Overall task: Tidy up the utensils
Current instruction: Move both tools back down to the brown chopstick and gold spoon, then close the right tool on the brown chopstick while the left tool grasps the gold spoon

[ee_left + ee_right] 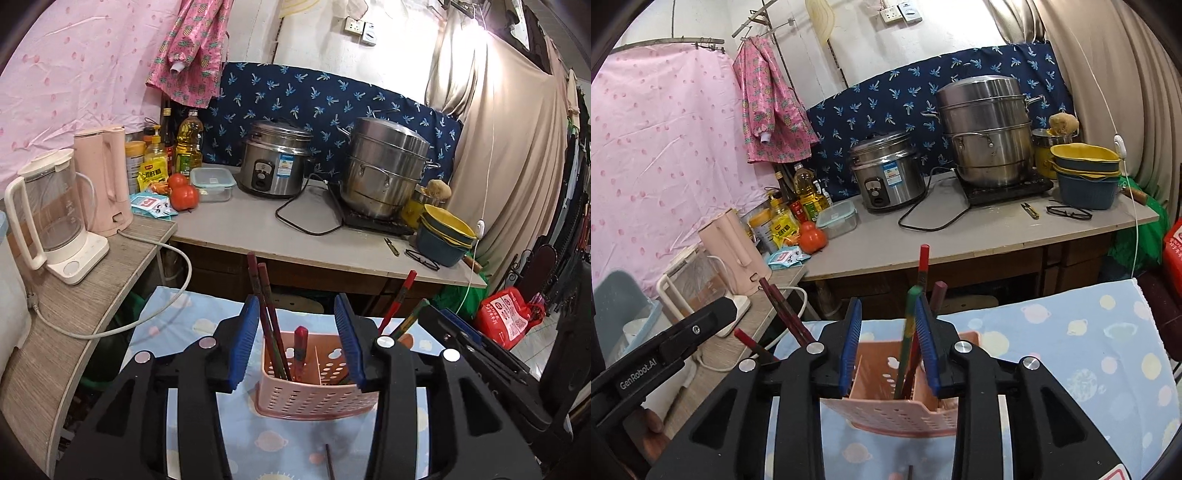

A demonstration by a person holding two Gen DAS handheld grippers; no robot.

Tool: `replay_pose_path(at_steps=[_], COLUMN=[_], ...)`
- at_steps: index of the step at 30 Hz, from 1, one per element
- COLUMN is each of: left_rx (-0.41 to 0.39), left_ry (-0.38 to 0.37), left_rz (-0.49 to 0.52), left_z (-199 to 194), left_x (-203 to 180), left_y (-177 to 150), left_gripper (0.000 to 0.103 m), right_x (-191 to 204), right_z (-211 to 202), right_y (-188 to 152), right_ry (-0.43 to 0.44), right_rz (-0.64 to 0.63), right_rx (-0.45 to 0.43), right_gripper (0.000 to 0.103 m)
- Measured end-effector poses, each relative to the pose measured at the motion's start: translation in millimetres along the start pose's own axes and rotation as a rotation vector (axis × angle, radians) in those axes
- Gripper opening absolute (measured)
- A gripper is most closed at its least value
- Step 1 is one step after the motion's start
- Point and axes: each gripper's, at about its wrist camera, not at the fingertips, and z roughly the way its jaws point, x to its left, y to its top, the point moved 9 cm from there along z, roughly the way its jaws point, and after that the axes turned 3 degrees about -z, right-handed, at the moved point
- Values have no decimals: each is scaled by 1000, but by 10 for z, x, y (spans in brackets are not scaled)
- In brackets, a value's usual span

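A pink perforated utensil holder (314, 384) stands on a light blue patterned cloth (184, 321); it also shows in the right wrist view (897, 410). Dark red chopsticks (267, 306) and a red-handled utensil (300, 350) stand in its left compartment. Red and green chopsticks (400, 299) stand in its right compartment, seen also in the right wrist view (910, 332). My left gripper (299, 343) is open and empty, its jaws either side of the holder. My right gripper (890, 343) is open around the green and red chopsticks, not gripping them. One loose chopstick (330, 461) lies on the cloth.
A counter (258, 229) behind holds a rice cooker (275, 162), a steel steamer pot (384, 166), stacked bowls (445, 232), glasses (422, 259), tomatoes (183, 192) and bottles. A side shelf (74, 306) at left carries a pink kettle (105, 181) and a blender jug (51, 210).
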Motion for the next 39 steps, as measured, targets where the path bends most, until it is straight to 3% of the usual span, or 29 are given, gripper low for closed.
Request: replay_pose_path(at_steps=[7, 13, 28, 39], left_rx=[18, 58, 215, 368], left_ry=[-7, -4, 49, 99], left_rz=[-3, -1, 5, 17], left_z=[-119, -290, -584, -706], left_x=[0, 21, 162, 303], left_y=[-163, -501, -1717, -2738], left_gripper=[40, 40, 40, 40], right_x=[-18, 7, -7, 60], right_z=[-296, -581, -1051, -1157], right_y=[-111, -445, -1760, -2813], right_ry=[0, 2, -44, -44], right_rz=[-17, -40, -128, -185], right_rx=[-5, 27, 224, 398], right_gripper=[35, 35, 35, 35])
